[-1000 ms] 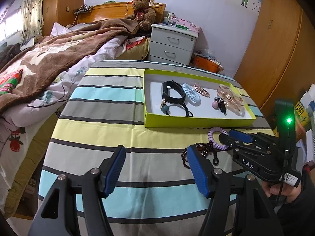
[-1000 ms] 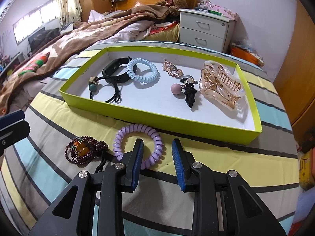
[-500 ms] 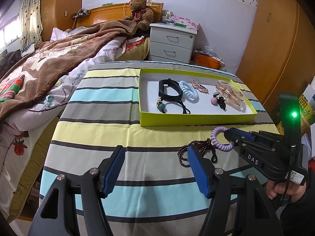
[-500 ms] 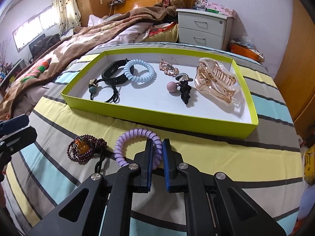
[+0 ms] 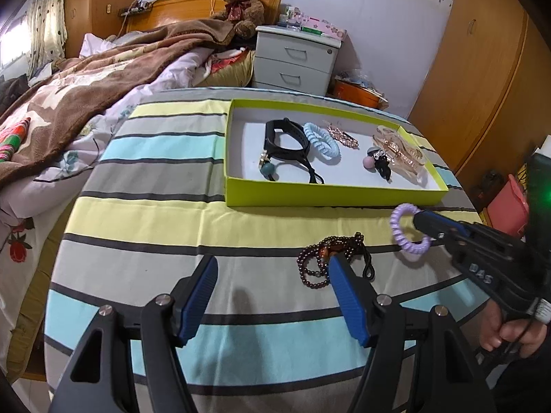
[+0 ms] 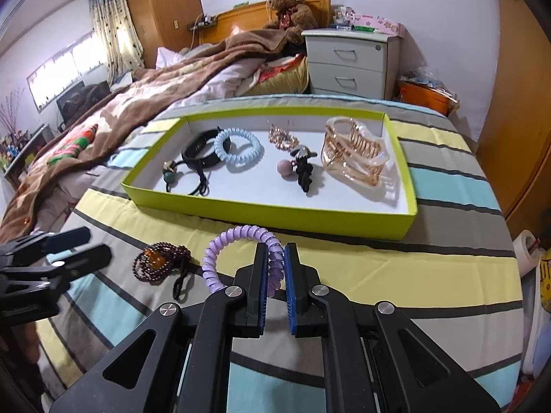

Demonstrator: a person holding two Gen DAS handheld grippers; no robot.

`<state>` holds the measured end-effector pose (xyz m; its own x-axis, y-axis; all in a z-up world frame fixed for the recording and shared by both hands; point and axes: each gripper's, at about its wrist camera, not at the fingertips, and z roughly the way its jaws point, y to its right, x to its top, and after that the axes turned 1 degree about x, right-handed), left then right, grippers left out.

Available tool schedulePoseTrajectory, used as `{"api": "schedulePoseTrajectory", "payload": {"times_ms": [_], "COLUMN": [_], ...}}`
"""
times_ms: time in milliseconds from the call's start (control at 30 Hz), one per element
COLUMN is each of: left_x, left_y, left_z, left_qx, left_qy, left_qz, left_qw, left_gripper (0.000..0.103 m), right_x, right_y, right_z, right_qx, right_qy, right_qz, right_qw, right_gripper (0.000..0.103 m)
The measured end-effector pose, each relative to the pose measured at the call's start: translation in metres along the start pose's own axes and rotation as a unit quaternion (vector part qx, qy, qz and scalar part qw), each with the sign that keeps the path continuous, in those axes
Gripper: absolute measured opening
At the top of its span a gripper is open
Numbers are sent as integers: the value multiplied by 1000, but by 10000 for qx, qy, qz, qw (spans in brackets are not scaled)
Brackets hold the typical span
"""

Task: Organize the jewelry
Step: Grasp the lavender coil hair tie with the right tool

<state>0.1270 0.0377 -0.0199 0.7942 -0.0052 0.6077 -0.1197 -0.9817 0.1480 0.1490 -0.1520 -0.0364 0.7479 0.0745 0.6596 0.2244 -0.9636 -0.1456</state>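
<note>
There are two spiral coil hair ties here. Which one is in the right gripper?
The purple coil hair tie, pinched between the shut right gripper in front of the green tray. The light blue coil hair tie lies inside the tray, untouched.

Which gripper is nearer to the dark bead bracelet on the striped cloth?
Left. The left gripper hangs open right beside the bead bracelet; the right gripper, shut on the purple coil hair tie, is farther away.

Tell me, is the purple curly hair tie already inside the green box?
No, the purple spiral hair tie is pinched in the right gripper over the striped cloth, outside the lime-green box.
</note>
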Motion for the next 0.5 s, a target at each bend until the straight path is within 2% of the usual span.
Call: {"api": "schedulePoseTrajectory", "payload": {"times_ms": [367, 500], "left_x": [5, 5], "left_y": [29, 33], "left_z": [26, 32], "left_qx": [-104, -27], "left_qy": [-152, -244], "left_qz": [562, 663], "left_qw": [9982, 9975], "left_gripper": [70, 70], "right_x": [-5, -6], "right_y": [13, 16], "right_z": [-23, -27], "right_qx": [63, 98], "right_qy": [175, 222], "right_qz": [137, 184], "right_qw": [9997, 9995], "right_gripper": [9, 9]}}
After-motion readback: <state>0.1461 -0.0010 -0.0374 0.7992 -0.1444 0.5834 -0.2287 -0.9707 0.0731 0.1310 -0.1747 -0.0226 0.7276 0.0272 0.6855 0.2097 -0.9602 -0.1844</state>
